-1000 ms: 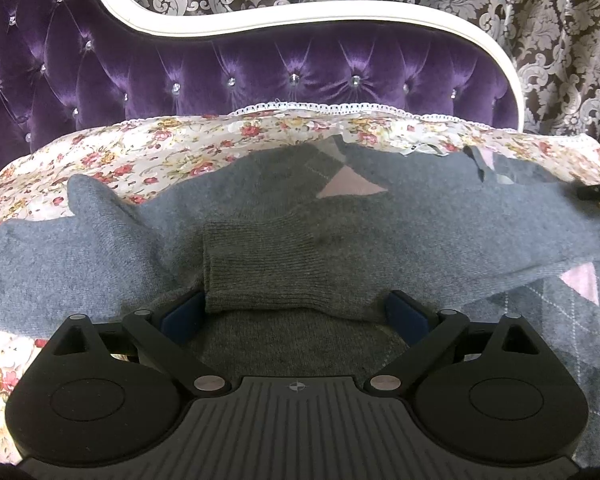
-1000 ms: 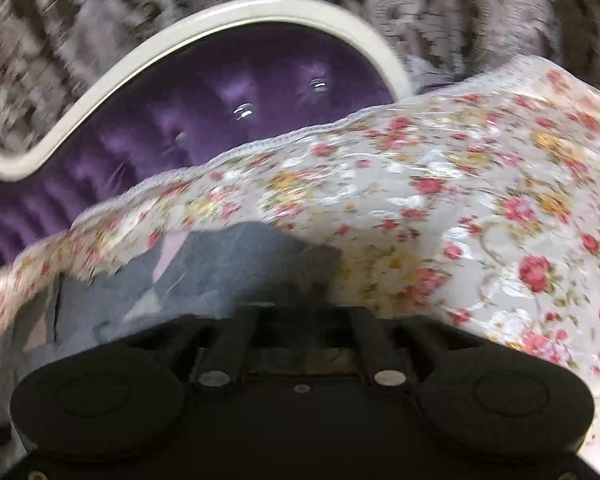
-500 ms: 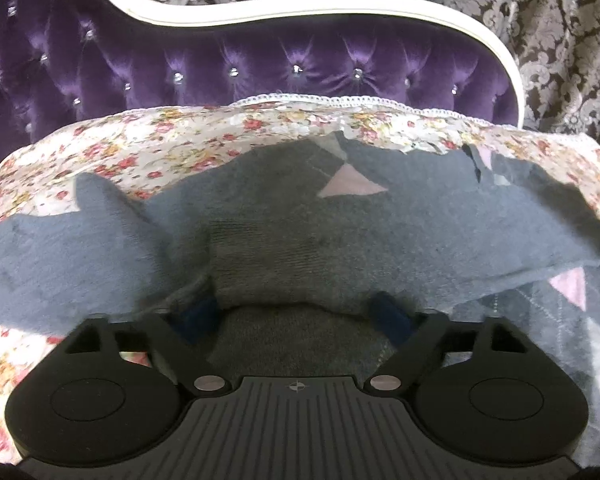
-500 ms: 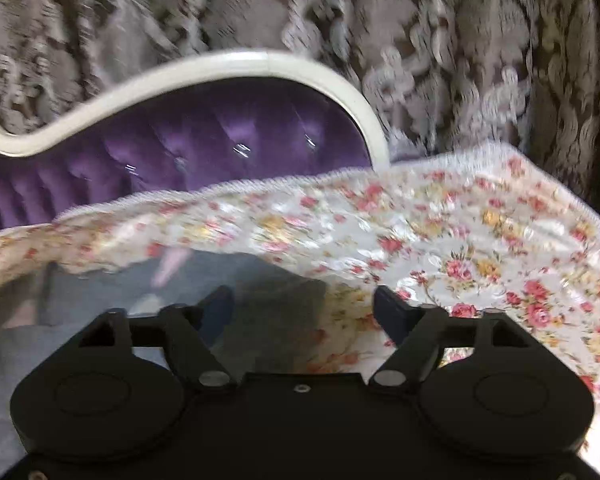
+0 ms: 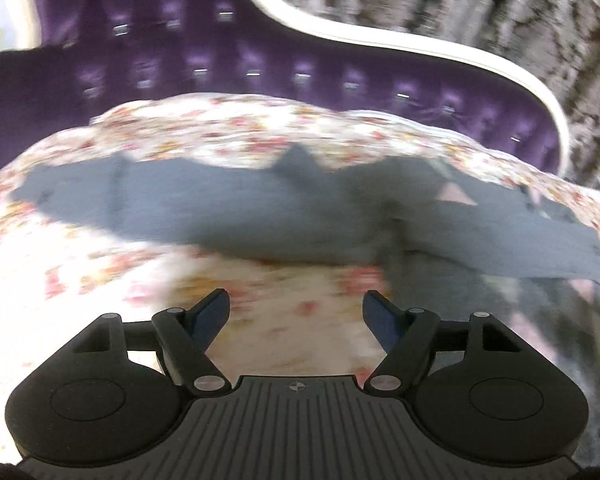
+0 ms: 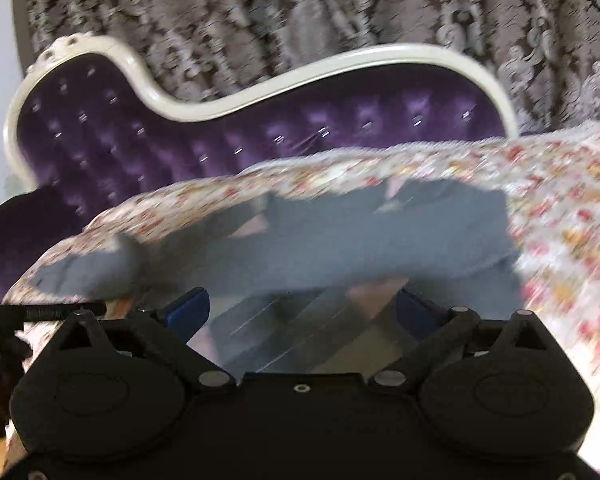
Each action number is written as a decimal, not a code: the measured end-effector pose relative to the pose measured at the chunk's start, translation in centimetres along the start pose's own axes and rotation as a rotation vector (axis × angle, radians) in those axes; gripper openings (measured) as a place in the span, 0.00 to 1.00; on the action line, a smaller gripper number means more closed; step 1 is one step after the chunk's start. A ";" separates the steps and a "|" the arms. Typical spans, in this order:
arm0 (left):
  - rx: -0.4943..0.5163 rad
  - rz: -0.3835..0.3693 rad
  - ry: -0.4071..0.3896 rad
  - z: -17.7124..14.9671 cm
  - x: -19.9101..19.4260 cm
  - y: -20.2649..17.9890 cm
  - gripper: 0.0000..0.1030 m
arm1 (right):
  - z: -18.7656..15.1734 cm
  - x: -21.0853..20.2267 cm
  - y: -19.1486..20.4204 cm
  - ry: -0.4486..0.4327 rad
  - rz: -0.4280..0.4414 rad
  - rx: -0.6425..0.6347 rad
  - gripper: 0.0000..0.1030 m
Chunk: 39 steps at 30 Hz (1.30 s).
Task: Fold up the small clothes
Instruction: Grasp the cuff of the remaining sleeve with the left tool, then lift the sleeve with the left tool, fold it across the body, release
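While both views are smearing with motion blur, we are seeing the left gripper (image 5: 296, 316) hanging over the flowered bedspread (image 5: 100, 264), its blue-padded fingers (image 5: 212, 312) spread apart with only the floral cloth showing between them. Its jaws have just been closing a little, yet they are gripping nothing. Beyond it, the grey sweater (image 5: 260, 216) is lying across the bedspread, one long sleeve stretching toward the left and the body with its pink diamonds sitting to the right. Behind, we are looking at a purple tufted headboard (image 5: 220, 60) with a white rim and a patterned curtain (image 5: 500, 8).

Further right, the right gripper (image 6: 300, 308) is standing with its fingers (image 6: 188, 308) spread wide, having just been opening; the grey sweater's (image 6: 360, 240) diamond-patterned part is lying between and below them, and no pad is pressing on it.
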<state>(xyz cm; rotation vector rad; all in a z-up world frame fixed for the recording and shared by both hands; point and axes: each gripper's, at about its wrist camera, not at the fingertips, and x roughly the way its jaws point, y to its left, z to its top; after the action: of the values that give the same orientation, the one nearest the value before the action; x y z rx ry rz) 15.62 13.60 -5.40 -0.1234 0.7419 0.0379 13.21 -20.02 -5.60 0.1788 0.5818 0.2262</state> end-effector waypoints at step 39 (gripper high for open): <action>-0.387 0.126 -0.146 8.3 6.8 20.0 0.08 | -5.8 3.1 6.4 0.114 0.011 -0.110 0.99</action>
<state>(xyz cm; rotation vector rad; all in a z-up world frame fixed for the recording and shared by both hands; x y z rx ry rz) 24.65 34.44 -5.96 -0.4381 0.5887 0.3081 11.44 -12.49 -10.53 0.0633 0.6797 0.2797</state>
